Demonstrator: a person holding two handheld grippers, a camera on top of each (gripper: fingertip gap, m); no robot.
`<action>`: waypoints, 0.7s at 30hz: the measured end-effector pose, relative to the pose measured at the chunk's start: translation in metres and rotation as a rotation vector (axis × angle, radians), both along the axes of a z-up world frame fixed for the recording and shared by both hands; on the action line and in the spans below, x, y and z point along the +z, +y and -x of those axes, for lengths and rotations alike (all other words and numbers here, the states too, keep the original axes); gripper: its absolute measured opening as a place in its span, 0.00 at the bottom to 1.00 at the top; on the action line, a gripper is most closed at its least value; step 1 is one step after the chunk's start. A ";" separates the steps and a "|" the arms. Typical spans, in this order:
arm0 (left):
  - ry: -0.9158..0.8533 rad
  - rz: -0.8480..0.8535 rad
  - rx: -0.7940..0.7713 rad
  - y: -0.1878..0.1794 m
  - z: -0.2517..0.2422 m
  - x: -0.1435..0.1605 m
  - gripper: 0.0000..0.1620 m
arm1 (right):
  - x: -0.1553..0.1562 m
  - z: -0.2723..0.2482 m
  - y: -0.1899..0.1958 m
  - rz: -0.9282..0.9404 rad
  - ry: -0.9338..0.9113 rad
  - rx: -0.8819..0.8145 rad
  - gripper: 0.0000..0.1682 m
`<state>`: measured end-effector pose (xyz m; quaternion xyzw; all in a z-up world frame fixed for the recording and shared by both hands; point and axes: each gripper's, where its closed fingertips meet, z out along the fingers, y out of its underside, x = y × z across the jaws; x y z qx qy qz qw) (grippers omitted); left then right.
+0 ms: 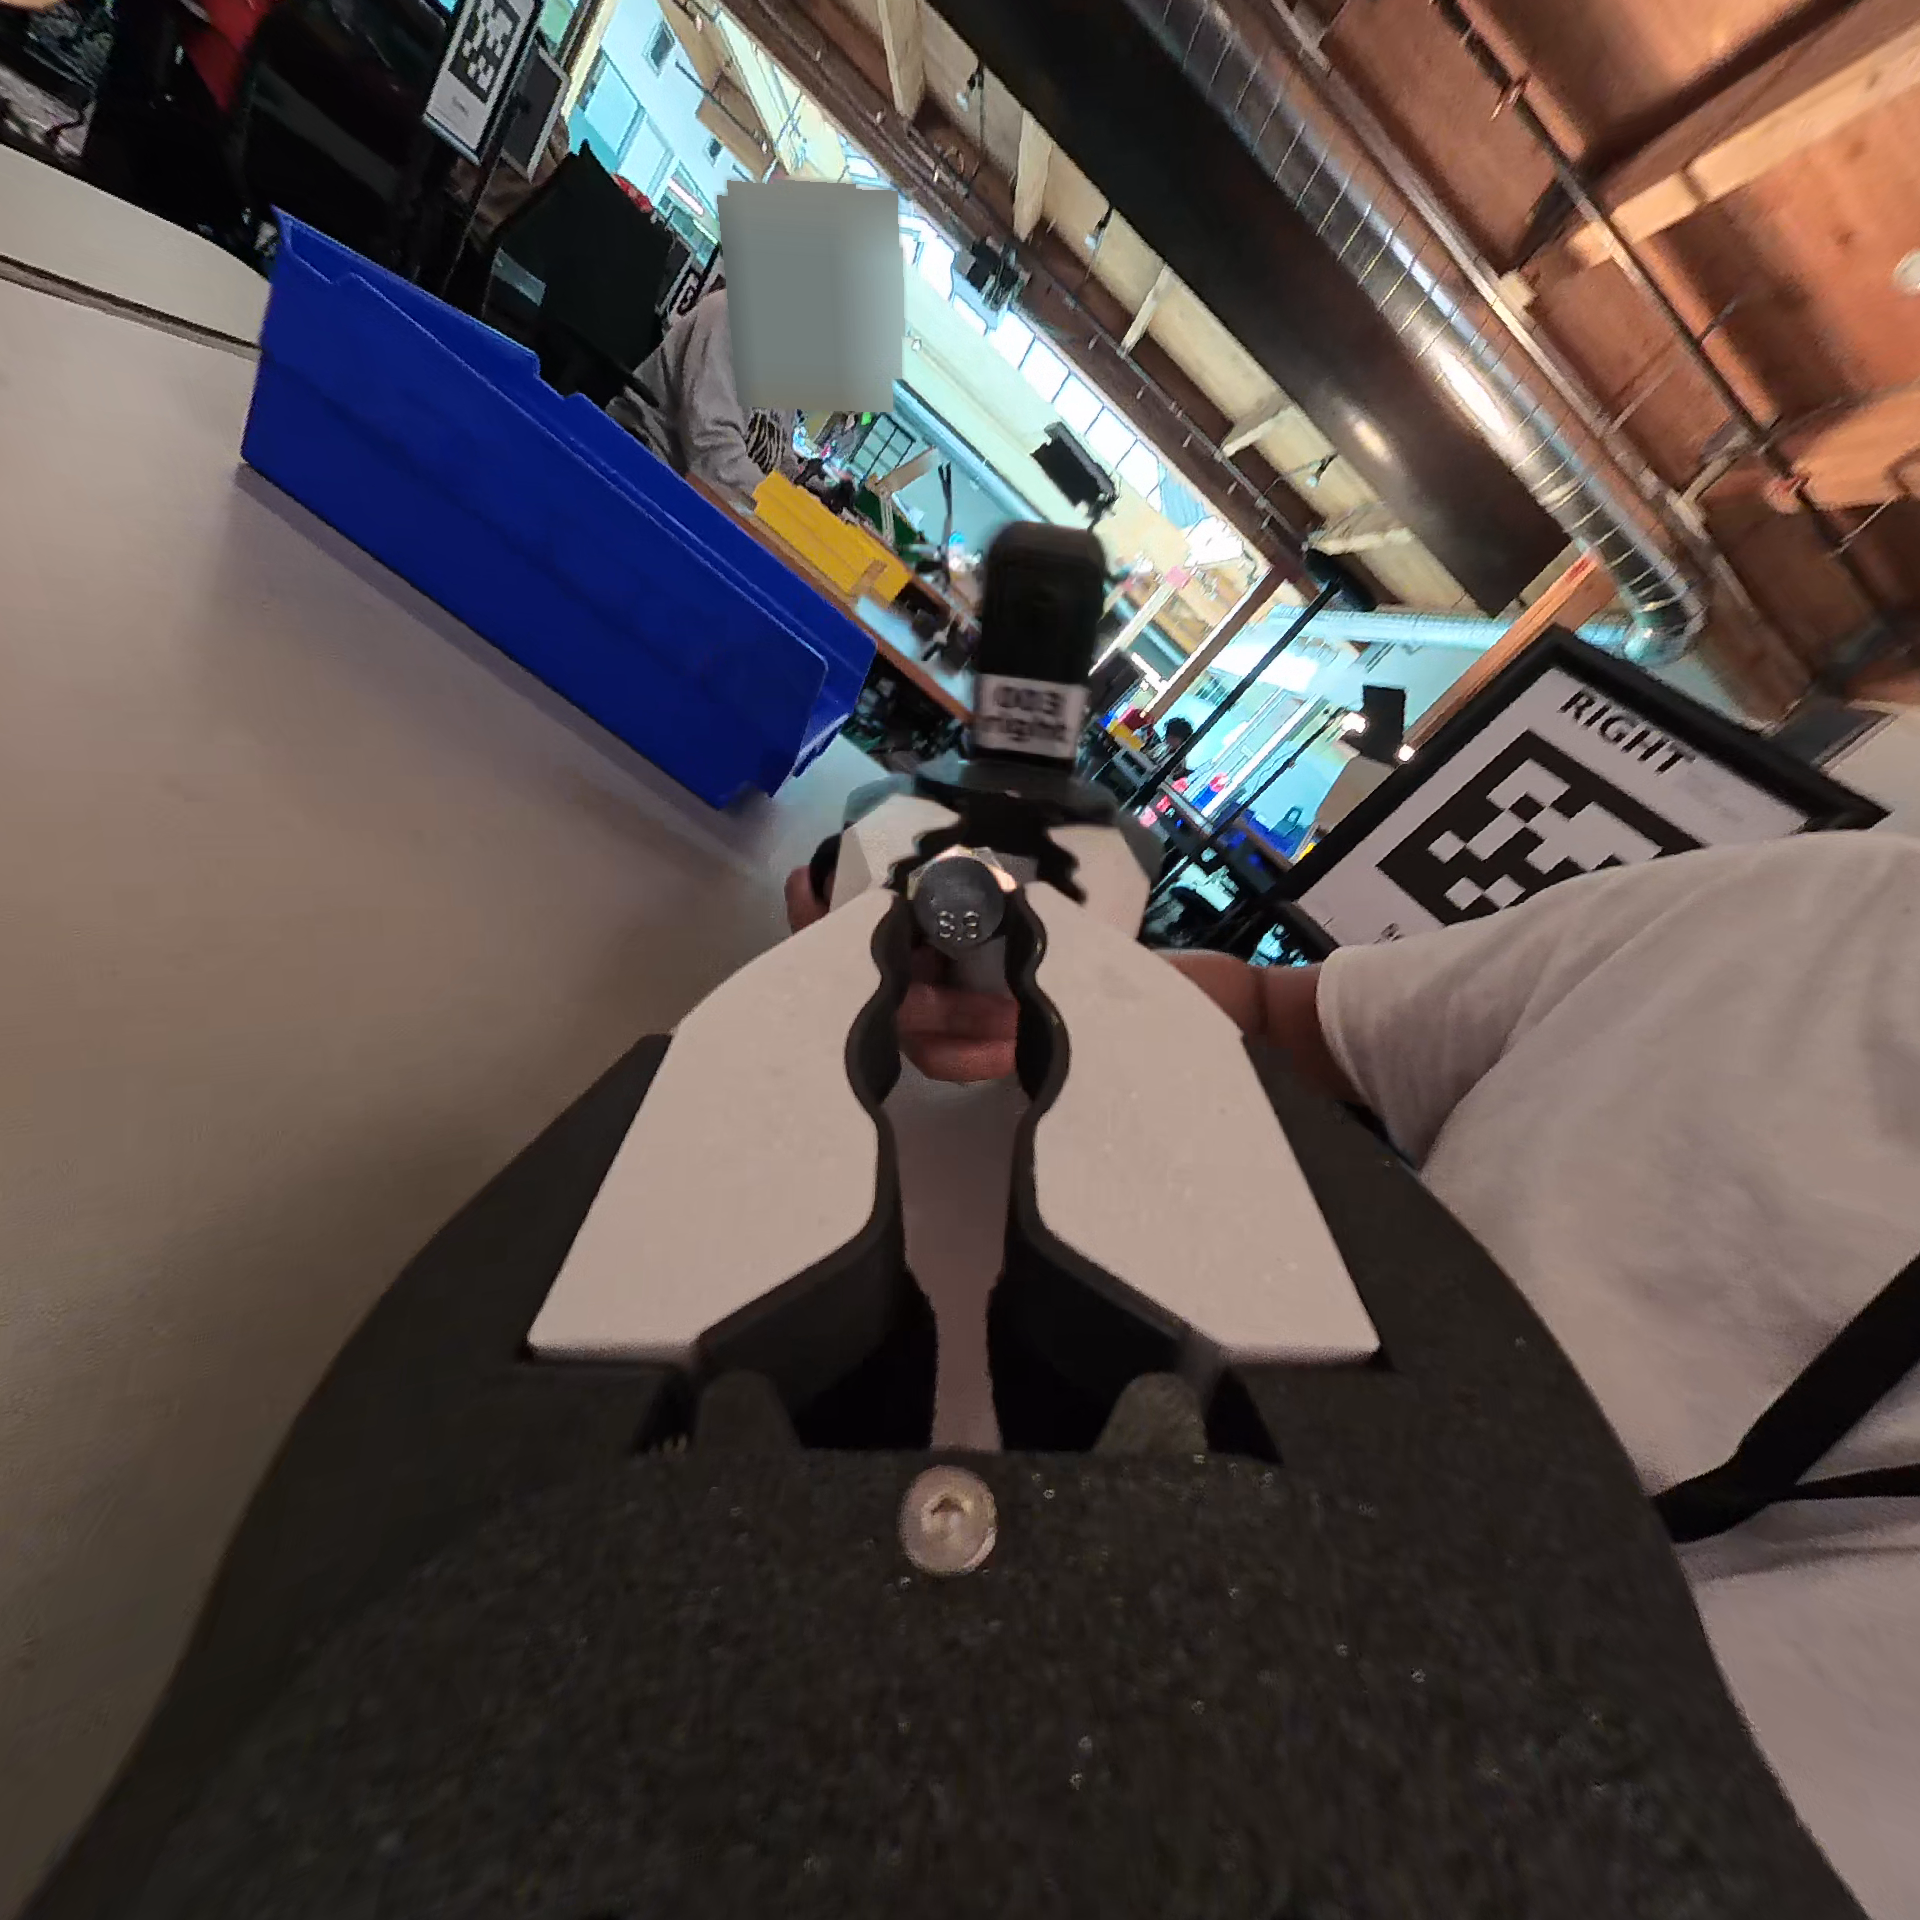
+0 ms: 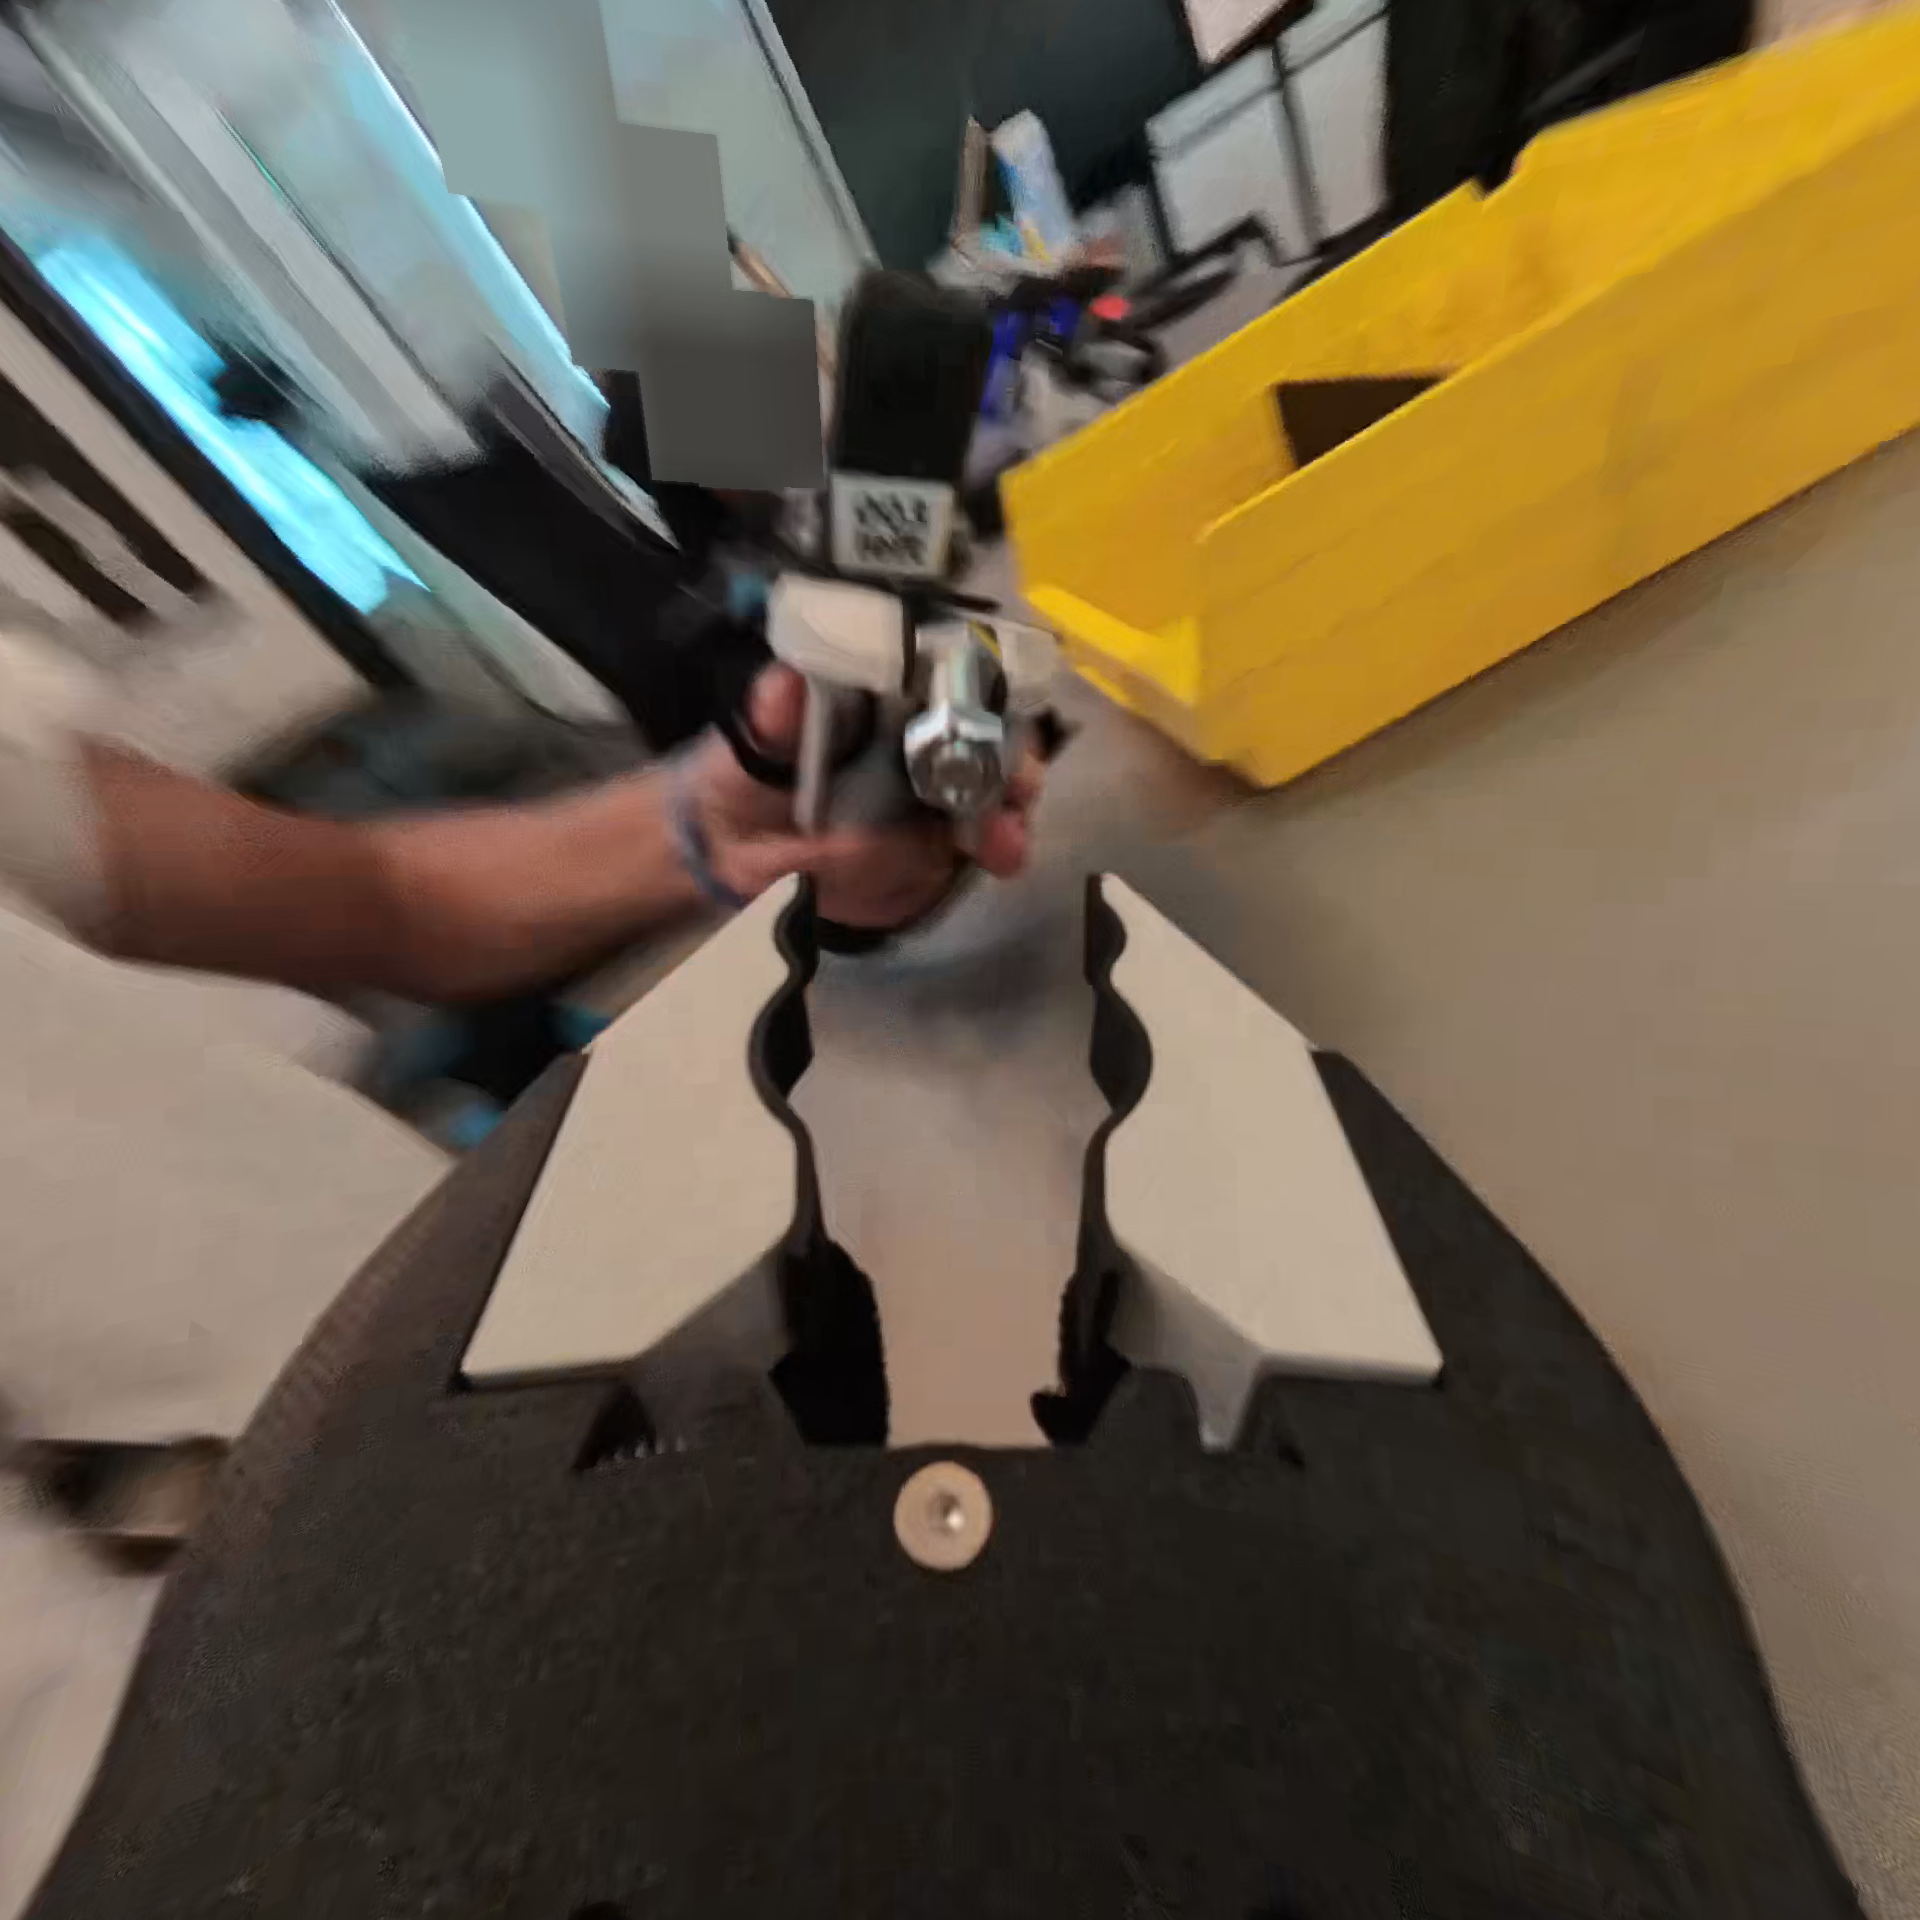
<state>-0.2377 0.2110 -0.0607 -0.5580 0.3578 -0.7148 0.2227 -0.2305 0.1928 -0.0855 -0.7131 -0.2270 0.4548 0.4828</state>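
Steel bolt (image 1: 958,914) clamped at left gripper's (image 1: 961,935) jaws' tips.

A blue plastic bin (image 1: 540,520) stands on the pale worktop (image 1: 260,935) near its far edge. A yellow plastic bin (image 2: 1507,436) sits on the worktop too, by another edge. Behind, a framed black-and-white marker board (image 1: 1579,821) stands, and a ribbed metal duct (image 1: 1455,343) runs under the wooden ceiling.
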 end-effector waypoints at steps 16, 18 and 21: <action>0.041 0.156 -0.070 -0.008 -0.007 -0.012 0.10 | 0.015 -0.009 0.011 -1.412 -1.415 -0.505 0.10; 0.048 0.146 -0.071 -0.008 -0.008 -0.013 0.10 | 0.014 -0.010 0.012 -1.358 -1.380 -0.489 0.10; 0.062 0.087 -0.067 -0.010 -0.007 -0.014 0.11 | 0.010 -0.010 0.011 -1.099 -1.136 -0.426 0.10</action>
